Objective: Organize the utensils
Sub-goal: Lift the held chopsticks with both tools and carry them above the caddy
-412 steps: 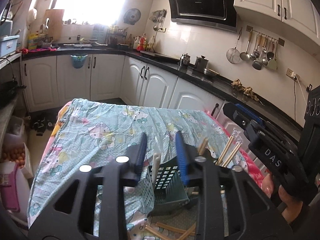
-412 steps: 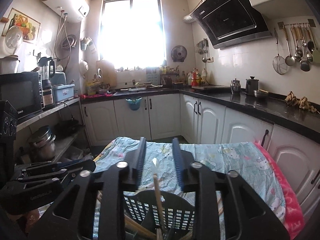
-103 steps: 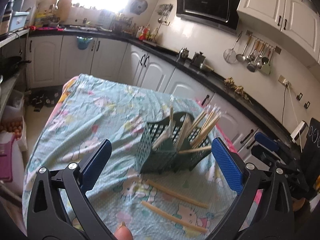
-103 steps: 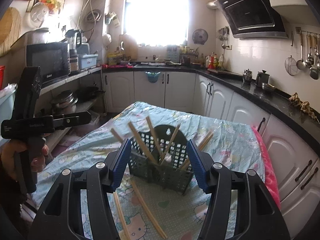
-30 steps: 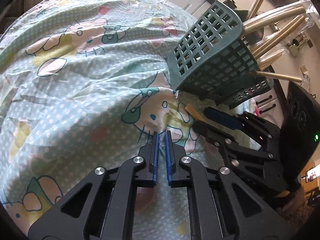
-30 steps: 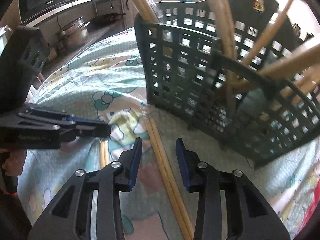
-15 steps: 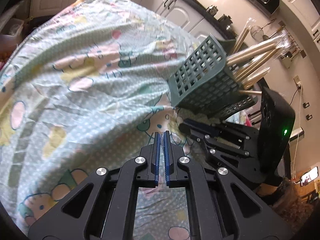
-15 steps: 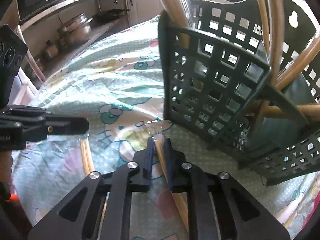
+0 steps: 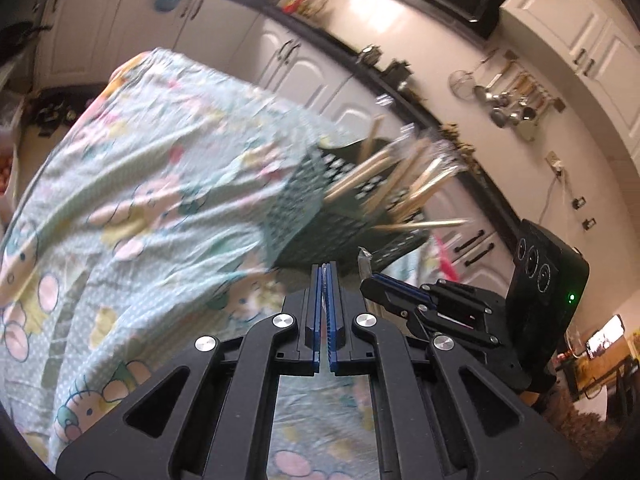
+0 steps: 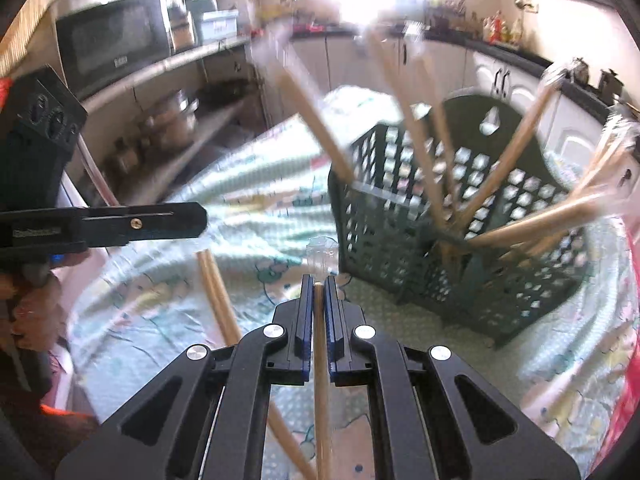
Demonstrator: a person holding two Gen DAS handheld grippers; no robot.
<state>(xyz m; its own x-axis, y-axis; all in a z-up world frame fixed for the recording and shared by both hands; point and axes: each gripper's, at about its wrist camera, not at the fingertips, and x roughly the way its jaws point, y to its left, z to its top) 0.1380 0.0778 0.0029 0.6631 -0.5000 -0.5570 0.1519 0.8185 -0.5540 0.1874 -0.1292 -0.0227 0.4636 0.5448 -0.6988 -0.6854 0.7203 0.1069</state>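
Right tongs (image 10: 319,280) clamped on a wrapped chopstick pair (image 10: 320,360), stick running down between the blue pads toward 6 o'clock, clear wrapper tip poking out past the pads at 12. Left tongs (image 9: 324,270) pressed fully together, with only a thin sliver of clear wrapper showing between the pads; can't tell from its own view what hangs below. In the right wrist view another chopstick pair (image 10: 218,300) slants below the left tongs' arm at 9 o'clock, lower end hidden behind the right tongs. Desk covered by a cartoon-print cloth (image 10: 168,312). Farther out at 1 o'clock the dark green utensil basket (image 10: 400,248) stands on the cloth, many chopsticks (image 10: 404,112) fanned out of it. Kitchen cabinets (image 9: 304,76) beyond, blurred.
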